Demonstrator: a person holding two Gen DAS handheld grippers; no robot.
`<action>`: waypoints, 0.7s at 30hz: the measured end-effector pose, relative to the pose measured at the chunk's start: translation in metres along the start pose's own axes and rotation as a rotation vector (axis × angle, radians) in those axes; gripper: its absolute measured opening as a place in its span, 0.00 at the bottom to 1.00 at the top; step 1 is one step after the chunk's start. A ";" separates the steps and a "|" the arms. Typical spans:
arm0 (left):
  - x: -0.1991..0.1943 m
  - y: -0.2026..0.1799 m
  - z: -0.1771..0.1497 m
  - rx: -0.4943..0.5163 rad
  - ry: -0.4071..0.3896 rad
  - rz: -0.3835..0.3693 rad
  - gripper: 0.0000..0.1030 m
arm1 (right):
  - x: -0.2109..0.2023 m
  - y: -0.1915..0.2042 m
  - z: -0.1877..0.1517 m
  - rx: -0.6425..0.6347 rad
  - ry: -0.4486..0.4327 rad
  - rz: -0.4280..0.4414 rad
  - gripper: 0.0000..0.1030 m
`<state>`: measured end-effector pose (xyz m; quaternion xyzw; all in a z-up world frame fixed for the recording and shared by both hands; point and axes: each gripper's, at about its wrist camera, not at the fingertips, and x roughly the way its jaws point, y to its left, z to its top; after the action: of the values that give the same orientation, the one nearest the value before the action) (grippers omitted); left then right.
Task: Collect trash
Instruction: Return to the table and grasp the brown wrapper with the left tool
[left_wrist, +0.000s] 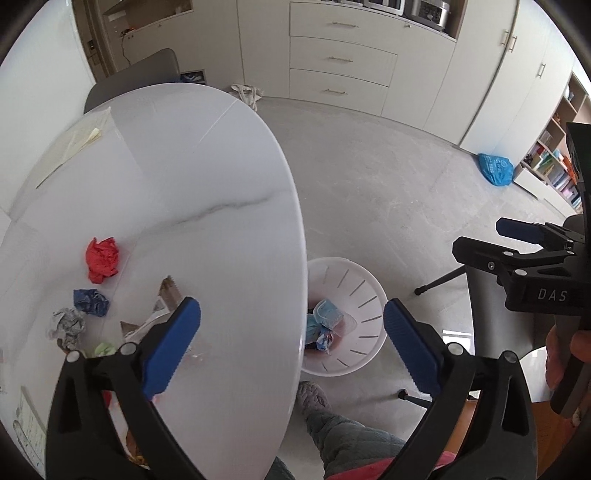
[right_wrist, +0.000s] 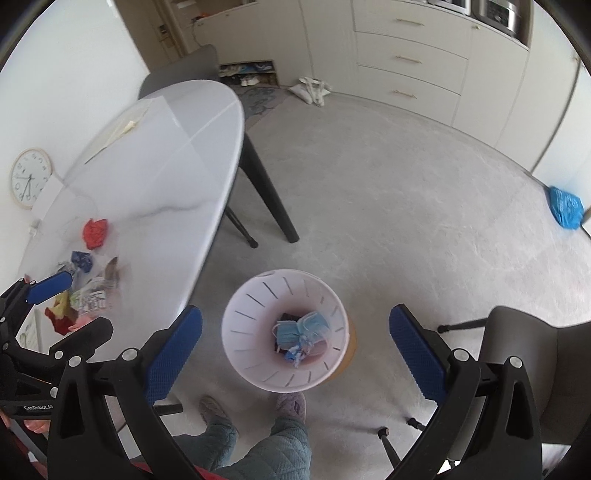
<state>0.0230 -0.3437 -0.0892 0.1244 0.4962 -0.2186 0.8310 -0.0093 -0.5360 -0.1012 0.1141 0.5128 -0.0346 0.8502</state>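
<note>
A white slotted trash bin (right_wrist: 258, 306) (left_wrist: 364, 280) stands on the floor beside the white oval table (left_wrist: 221, 184) (right_wrist: 177, 155). It holds blue face masks (right_wrist: 301, 330) (left_wrist: 325, 321). On the table lie a red crumpled wad (left_wrist: 102, 258) (right_wrist: 95, 232), a blue wad (left_wrist: 90, 302) (right_wrist: 83, 260), a grey wad (left_wrist: 68, 326) and torn wrappers (left_wrist: 162, 314) (right_wrist: 92, 295). My left gripper (left_wrist: 291, 341) is open and empty over the table's edge. My right gripper (right_wrist: 295, 349) is open and empty above the bin; it also shows in the left wrist view (left_wrist: 517, 240).
A grey chair (right_wrist: 532, 362) stands at the right, another (left_wrist: 140, 74) behind the table. A blue bag (right_wrist: 565, 206) and a white cloth bag (right_wrist: 312, 90) lie on the floor. Cabinets line the far wall. The person's slippered feet (right_wrist: 290, 406) are next to the bin.
</note>
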 end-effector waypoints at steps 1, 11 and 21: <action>-0.005 0.008 -0.002 -0.016 -0.007 0.015 0.93 | -0.001 0.006 0.002 -0.013 -0.003 0.008 0.98; -0.049 0.097 -0.044 -0.180 -0.038 0.159 0.92 | 0.008 0.093 0.017 -0.176 0.004 0.108 0.98; -0.066 0.160 -0.112 -0.304 0.004 0.221 0.93 | 0.023 0.166 0.020 -0.327 0.039 0.192 0.98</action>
<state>-0.0121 -0.1406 -0.0863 0.0517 0.5085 -0.0484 0.8581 0.0480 -0.3784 -0.0860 0.0235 0.5147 0.1324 0.8468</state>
